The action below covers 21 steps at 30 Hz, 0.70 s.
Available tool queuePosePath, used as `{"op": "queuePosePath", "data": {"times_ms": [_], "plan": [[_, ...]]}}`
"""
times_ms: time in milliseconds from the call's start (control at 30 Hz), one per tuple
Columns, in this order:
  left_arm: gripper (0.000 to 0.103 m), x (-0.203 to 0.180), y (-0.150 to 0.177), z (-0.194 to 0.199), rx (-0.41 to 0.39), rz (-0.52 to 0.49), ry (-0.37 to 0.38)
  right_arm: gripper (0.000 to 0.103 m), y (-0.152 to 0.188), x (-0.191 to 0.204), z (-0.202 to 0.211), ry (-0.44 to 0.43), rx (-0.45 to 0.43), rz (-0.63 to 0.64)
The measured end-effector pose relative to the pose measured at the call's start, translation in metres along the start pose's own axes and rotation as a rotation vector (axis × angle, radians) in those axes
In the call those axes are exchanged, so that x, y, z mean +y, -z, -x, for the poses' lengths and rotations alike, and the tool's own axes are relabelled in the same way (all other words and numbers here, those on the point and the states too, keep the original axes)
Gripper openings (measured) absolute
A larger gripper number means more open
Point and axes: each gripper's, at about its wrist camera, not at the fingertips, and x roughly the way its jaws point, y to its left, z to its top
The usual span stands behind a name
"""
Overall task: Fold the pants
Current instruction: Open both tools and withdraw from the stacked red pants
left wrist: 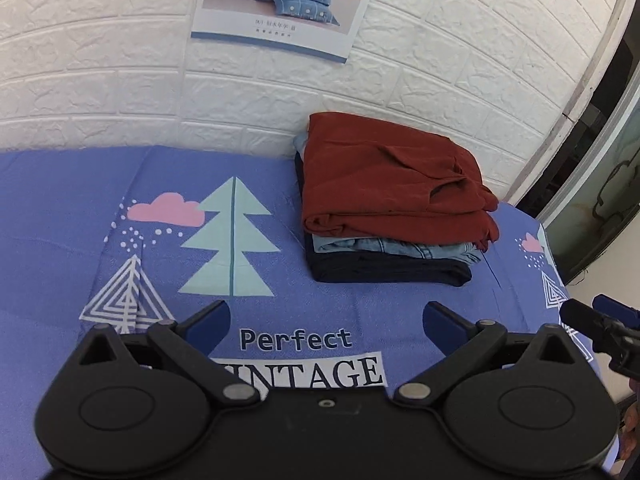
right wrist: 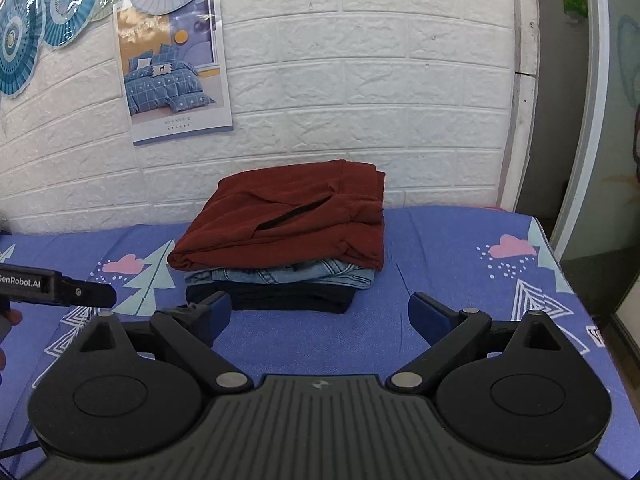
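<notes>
Against the white brick wall (right wrist: 360, 100), at the far side of the bed, sat a stack of three folded garments: the rust-red pants (left wrist: 384, 184) on top, a pair of light denim jeans (left wrist: 400, 249) under them, and a dark navy garment (left wrist: 384, 270) at the bottom, all resting on the blue printed bedsheet (left wrist: 60, 208). I held my left gripper (left wrist: 326, 316) over the sheet near its "Perfect" lettering (left wrist: 296, 339), its blue-padded fingers spread wide with nothing between them. My right gripper (right wrist: 320, 312) hung just short of the stack's near edge, its fingers equally wide apart and gripping nothing. Neither tool touched the clothes. A bedding poster (right wrist: 172, 80) was stuck to the wall to the left of the stack, with paper fans (right wrist: 44, 12) beside it.
</notes>
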Motion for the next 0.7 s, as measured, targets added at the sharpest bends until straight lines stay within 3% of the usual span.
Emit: {"op": "queuePosePath", "data": {"times_ms": [267, 700], "plan": [[0.093, -0.006, 0.000, 0.015, -0.049, -0.035, -0.012, 0.103, -0.002, 0.002, 0.007, 0.013, -0.020, -0.021], [0.093, -0.010, 0.000, 0.017, -0.056, -0.055, -0.012, 0.103, -0.005, 0.005, 0.009, 0.014, -0.025, -0.003]]}}
